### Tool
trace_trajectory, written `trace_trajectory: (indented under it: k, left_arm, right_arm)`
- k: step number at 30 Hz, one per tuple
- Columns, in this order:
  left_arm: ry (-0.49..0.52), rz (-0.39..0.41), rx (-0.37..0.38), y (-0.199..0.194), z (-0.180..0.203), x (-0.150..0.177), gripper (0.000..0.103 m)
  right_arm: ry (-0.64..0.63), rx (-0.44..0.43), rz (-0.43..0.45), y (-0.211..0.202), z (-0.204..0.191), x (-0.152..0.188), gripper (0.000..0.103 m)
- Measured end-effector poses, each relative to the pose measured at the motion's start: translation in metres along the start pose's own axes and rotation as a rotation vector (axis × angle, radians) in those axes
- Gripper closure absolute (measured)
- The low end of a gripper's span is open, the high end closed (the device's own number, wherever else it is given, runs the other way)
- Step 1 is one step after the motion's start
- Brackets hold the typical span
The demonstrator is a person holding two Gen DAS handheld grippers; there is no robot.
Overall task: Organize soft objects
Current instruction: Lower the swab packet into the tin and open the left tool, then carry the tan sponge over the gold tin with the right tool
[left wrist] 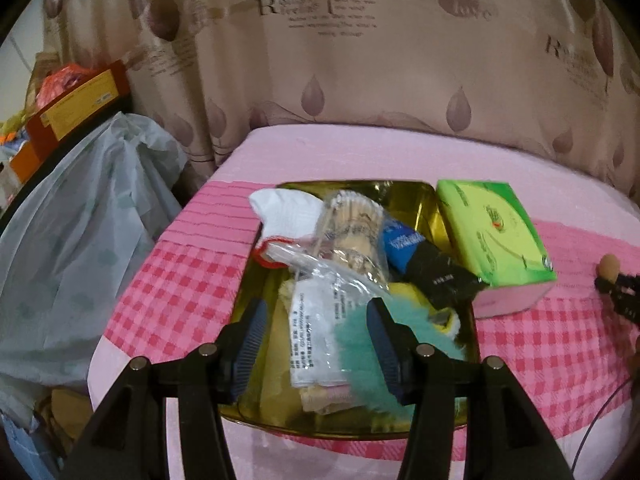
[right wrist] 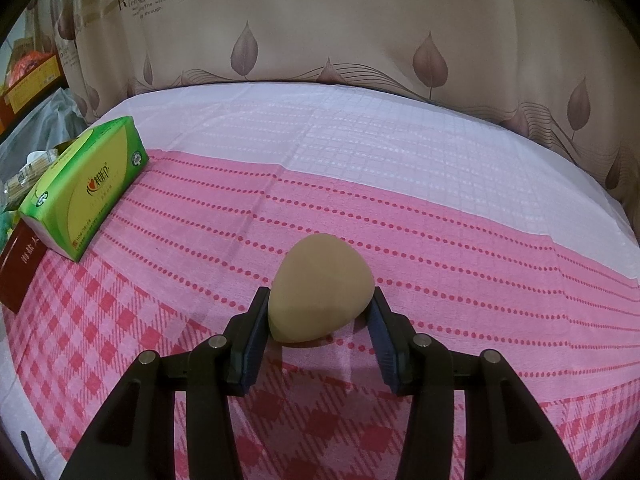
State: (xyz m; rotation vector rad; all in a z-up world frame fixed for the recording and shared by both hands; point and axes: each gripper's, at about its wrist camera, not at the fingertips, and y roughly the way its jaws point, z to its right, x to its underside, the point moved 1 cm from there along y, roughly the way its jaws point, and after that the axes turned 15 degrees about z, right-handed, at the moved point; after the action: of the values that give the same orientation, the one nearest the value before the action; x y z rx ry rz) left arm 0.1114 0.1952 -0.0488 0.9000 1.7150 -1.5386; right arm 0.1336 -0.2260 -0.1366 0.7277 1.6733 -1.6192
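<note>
Holding the tan egg-shaped sponge [right wrist: 320, 288] between its pads, your right gripper [right wrist: 318, 334] has its jaws closed partway onto the sponge's two sides, just above the pink checked cloth [right wrist: 480, 280] near the front edge of the bed. Your left gripper [left wrist: 318, 344] hangs over the gold tin [left wrist: 424, 200] with its jaws spread wide and nothing clamped; the pads stand apart over the clear plastic packet [left wrist: 316, 320] and the teal fluffy piece [left wrist: 356, 344] lying in the tin. Also piled in the tin are a white sock [left wrist: 284, 208], a bundle of cotton swabs [left wrist: 356, 220] and a black sock with a blue label [left wrist: 428, 264]. The green tissue pack [left wrist: 492, 232] leans against the tin's right rim, resting on the cloth. From the left view, the sponge shows small at the cloth's right edge, well apart from the tin.
</note>
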Motion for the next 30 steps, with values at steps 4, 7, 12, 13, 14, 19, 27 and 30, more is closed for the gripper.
trace_trajectory:
  k: [4, 7, 12, 13, 14, 19, 27, 30]
  left_arm:
    - [-0.006, 0.039, -0.038, -0.010, -0.006, -0.003, 0.050]
    - [-0.022, 0.046, -0.045, -0.015, -0.011, -0.002, 0.050]
    - [-0.061, 0.042, -0.071, -0.015, -0.024, 0.001, 0.050]
    - [-0.067, 0.034, -0.076, -0.013, -0.026, 0.001, 0.050]
    - [-0.073, 0.030, -0.074, -0.012, -0.027, 0.002, 0.050]
    - [-0.052, 0.010, -0.106, -0.007, -0.026, 0.005, 0.050]
    - [-0.051, 0.013, -0.109, -0.008, -0.025, 0.004, 0.049]
    - [-0.057, 0.002, -0.111, -0.005, -0.026, 0.004, 0.045]
  right_arm:
    - [-0.001, 0.000, 0.000, 0.001, -0.001, -0.001, 0.059]
    - [-0.002, 0.001, -0.001, 0.002, -0.002, -0.001, 0.059]
    - [-0.011, 0.019, 0.001, -0.003, 0.000, 0.000, 0.060]
    - [-0.008, 0.024, 0.001, -0.005, 0.001, 0.001, 0.061]
    - [-0.007, 0.026, 0.003, -0.007, 0.002, 0.001, 0.062]
    - [-0.009, 0.048, 0.006, -0.013, 0.004, 0.004, 0.063]
    - [0.010, 0.075, 0.016, -0.023, -0.011, -0.001, 0.063]
    - [0.016, 0.067, 0.018, -0.031, -0.019, -0.004, 0.063]
